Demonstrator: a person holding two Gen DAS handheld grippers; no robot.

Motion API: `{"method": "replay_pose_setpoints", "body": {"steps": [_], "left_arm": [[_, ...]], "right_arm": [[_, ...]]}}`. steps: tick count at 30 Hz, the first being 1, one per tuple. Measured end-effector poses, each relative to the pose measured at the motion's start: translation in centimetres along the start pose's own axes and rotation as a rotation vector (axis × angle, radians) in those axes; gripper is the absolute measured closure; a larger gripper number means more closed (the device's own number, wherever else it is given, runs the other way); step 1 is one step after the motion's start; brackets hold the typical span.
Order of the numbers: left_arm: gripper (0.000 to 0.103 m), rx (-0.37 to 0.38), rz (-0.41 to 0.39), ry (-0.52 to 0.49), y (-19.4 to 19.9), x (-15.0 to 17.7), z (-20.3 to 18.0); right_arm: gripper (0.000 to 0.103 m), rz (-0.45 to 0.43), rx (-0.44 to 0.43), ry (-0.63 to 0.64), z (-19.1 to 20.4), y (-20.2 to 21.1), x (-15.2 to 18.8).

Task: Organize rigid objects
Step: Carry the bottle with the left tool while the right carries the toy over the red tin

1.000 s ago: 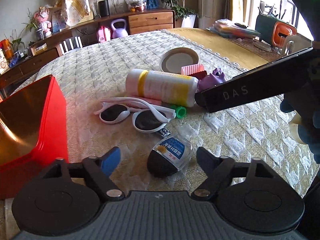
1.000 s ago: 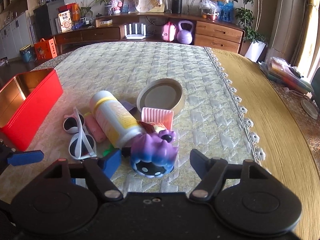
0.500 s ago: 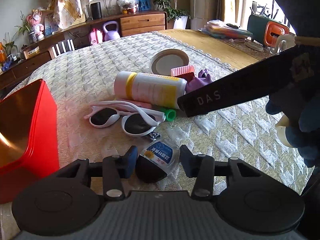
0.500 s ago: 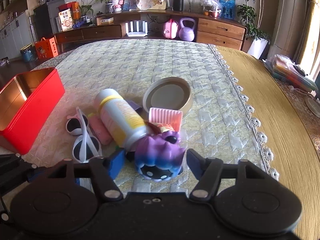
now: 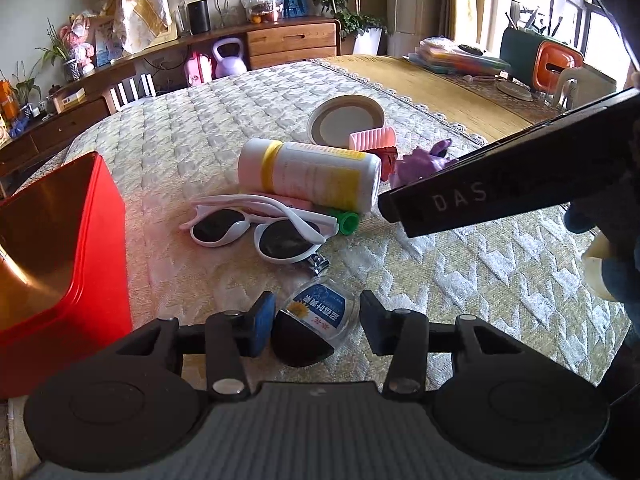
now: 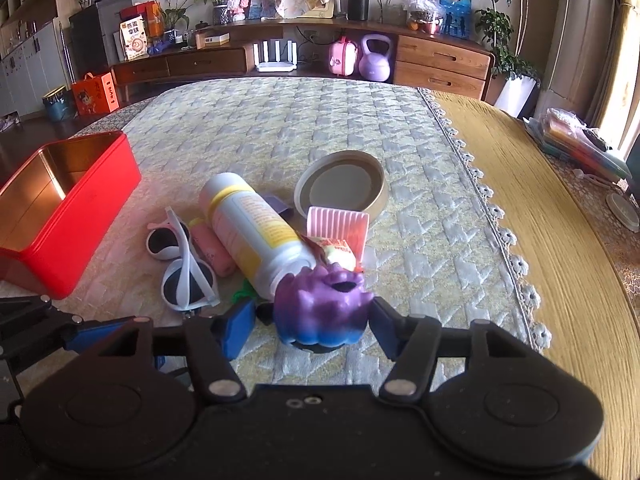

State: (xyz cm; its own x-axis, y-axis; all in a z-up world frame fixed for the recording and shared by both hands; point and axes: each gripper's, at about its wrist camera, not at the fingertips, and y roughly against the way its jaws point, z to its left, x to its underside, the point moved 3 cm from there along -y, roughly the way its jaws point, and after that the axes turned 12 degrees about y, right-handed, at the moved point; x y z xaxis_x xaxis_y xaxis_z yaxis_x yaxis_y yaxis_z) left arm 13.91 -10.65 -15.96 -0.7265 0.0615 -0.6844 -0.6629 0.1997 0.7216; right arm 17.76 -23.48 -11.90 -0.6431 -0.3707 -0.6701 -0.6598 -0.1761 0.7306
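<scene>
My left gripper [image 5: 314, 316] clamped on small black-capped bottle [image 5: 316, 326]. My right gripper [image 6: 312, 326] straddles purple toy [image 6: 322, 306]; contact unclear, cannot tell grip.

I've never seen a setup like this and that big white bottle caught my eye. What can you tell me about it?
The white bottle is a plastic-looking cylinder with a yellow band near one end and a yellow-edged printed label. It lies on its side on the quilted cloth in the clutter. The white sunglasses and a pink tube lie against one side, and the purple toy sits at one end.
</scene>
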Motion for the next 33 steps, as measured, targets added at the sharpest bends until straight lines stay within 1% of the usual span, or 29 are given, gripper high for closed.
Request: {"method": "replay_pose_setpoints", "body": {"steps": [8, 17, 23, 29, 33], "left_arm": [[0.058, -0.008, -0.022, 0.029, 2.1, -0.2, 0.8], [0.058, -0.027, -0.051, 0.078, 5.7, -1.4, 3.1], [0.058, -0.063, -0.069, 0.125, 8.2, -2.7, 6.0], [0.058, -0.100, -0.091, 0.188, 10.1, -4.5, 9.7], [0.058, -0.152, -0.112, 0.218, 10.7, -5.7, 12.7]], "right_arm": [[0.041, -0.021, -0.002, 0.018, 1.0, 2.6, 0.2], [0.041, -0.060, -0.023, 0.049, 2.3, 6.2, -0.3], [0.041, -0.090, -0.046, 0.071, 3.5, 7.9, -1.3], [0.041, -0.115, -0.097, 0.122, 5.6, 8.6, -3.1], [0.041, -0.128, -0.124, 0.166, 7.6, 8.5, -4.7]]}}
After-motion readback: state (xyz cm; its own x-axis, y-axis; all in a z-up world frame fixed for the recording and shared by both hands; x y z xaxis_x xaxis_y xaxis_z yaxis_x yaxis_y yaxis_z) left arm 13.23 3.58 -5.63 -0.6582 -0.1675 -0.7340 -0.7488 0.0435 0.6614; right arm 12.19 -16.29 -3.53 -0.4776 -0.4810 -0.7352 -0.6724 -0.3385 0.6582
